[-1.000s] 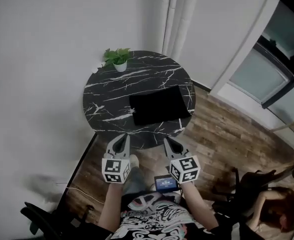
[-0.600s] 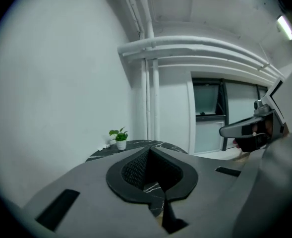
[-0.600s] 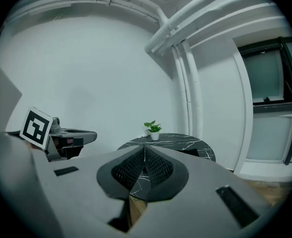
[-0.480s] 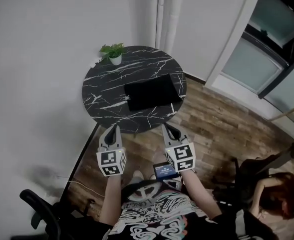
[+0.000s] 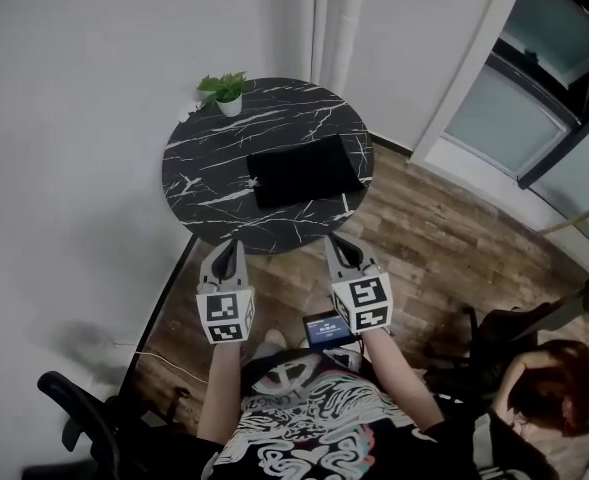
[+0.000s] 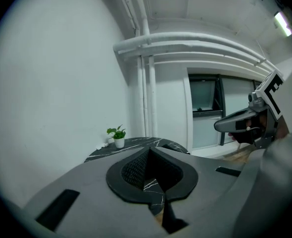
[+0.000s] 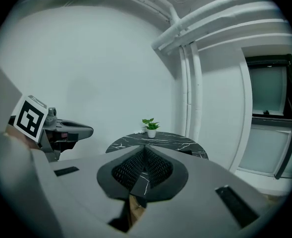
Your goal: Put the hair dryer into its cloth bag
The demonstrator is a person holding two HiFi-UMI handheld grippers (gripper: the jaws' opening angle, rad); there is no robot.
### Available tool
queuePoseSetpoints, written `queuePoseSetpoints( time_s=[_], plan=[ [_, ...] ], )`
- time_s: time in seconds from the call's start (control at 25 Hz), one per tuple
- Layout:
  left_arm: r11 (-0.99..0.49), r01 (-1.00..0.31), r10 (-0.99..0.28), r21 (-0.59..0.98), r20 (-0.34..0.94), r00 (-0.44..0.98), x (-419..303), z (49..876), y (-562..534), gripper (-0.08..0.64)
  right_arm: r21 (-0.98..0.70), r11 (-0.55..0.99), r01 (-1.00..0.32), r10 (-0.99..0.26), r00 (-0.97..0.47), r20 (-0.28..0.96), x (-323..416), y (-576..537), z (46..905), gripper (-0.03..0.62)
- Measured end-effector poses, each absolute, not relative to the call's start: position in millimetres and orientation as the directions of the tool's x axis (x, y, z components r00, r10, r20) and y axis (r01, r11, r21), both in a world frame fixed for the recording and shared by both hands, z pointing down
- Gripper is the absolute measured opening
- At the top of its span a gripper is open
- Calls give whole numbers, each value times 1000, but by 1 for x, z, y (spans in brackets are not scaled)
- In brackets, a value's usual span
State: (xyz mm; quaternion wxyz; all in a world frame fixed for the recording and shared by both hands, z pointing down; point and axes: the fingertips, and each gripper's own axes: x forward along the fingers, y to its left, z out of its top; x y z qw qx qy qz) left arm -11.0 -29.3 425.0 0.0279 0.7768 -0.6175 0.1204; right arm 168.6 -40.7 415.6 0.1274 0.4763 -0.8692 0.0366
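- Table (image 5: 204, 158): round, black marble.
- Bag (image 5: 304, 171): black, flat, lying on the table, right of its middle.
- Left gripper (image 5: 230, 245): jaws pressed together on nothing, in the air just short of the table's near edge.
- Right gripper (image 5: 332, 240): likewise closed and empty, level with the left.
- Plant (image 5: 224, 92): on the table's far rim.

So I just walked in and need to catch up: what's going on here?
A person holds the left hand-held gripper and the right hand-held gripper, both shut and empty, short of the round table. A black cloth bag lies flat on it, with a potted plant at its far edge. No hair dryer shows.
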Motion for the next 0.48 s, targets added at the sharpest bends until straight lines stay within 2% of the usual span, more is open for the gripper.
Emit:
queuePoseSetpoints(
  time_s=[0.48],
  plan=[
    [-258, -960, -949, -105, 215, 231, -5, 424, -37, 14, 53, 540, -840, -821, -511, 256, 173, -48, 419, 18]
  ],
)
